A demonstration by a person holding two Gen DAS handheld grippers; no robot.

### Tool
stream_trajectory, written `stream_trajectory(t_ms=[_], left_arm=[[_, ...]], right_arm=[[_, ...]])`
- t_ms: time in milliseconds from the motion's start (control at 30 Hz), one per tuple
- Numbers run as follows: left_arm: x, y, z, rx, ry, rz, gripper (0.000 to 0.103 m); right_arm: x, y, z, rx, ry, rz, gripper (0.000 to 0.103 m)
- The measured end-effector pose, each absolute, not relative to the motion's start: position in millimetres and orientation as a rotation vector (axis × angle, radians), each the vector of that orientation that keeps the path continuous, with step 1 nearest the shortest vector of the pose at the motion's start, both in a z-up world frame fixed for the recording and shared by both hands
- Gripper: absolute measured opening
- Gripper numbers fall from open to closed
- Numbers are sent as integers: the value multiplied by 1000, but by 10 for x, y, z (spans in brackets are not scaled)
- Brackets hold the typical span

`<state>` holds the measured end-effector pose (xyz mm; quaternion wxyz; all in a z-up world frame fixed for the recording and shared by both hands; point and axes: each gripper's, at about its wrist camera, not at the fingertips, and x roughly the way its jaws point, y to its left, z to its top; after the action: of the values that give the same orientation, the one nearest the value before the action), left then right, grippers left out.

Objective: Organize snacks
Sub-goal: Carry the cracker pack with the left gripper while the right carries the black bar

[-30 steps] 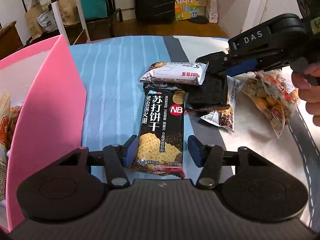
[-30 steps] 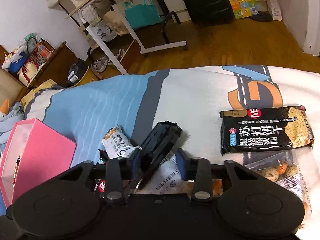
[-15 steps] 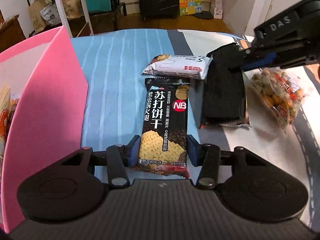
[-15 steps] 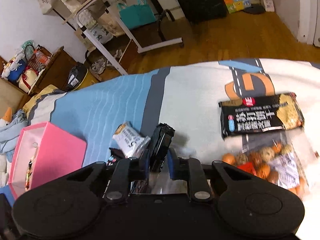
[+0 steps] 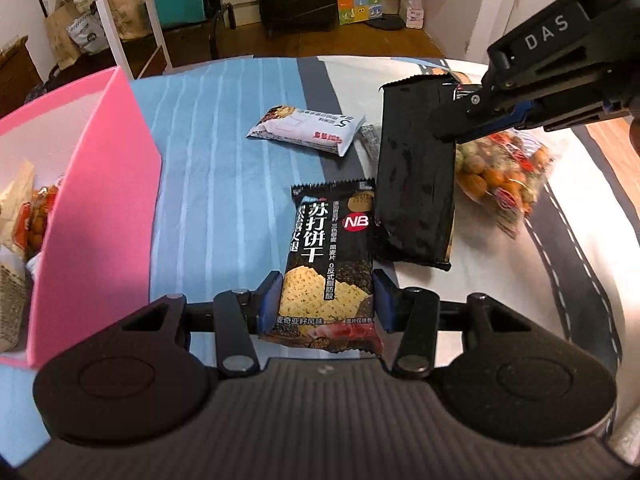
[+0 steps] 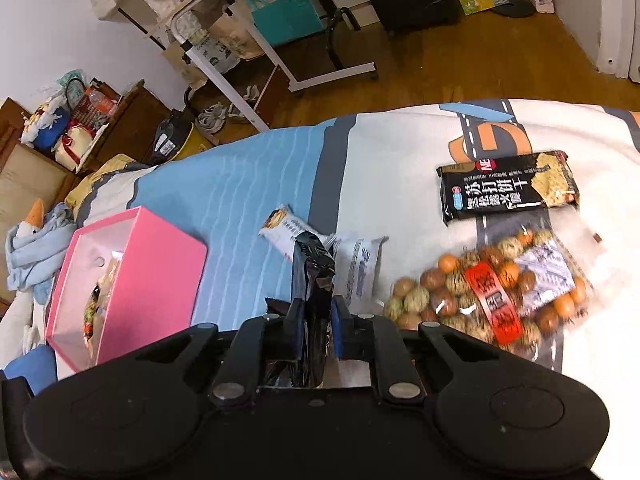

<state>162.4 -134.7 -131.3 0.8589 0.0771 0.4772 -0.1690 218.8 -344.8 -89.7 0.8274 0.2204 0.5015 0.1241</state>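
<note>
Left hand-held gripper (image 5: 326, 300) is clamping the lower end of a black soda-cracker packet with white Chinese lettering (image 5: 330, 256), while the right hand-held gripper (image 6: 315, 330), its jaws having just been closing, is pinching a plain glossy black foil packet (image 6: 314, 276) edge-on above the striped bedspread (image 5: 224, 168). A white snack pouch (image 5: 308, 130), a clear bag of mixed coated nuts (image 6: 500, 288) and another black cracker packet (image 6: 508, 188) are lying on the bed, and the open pink box (image 6: 160, 268) is sitting to the left with snacks inside.
</note>
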Motion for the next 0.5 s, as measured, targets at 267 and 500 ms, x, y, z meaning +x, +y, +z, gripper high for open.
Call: stream_trajectory(t_ms=[267, 500], left_arm=[[1402, -1328, -1278, 165, 1032, -371, 46], [1372, -1298, -1478, 183, 1105, -354, 48]], right_arm=[[1997, -3384, -849, 443, 1115, 302, 17], [2000, -3198, -1002, 377, 1195, 349, 18]])
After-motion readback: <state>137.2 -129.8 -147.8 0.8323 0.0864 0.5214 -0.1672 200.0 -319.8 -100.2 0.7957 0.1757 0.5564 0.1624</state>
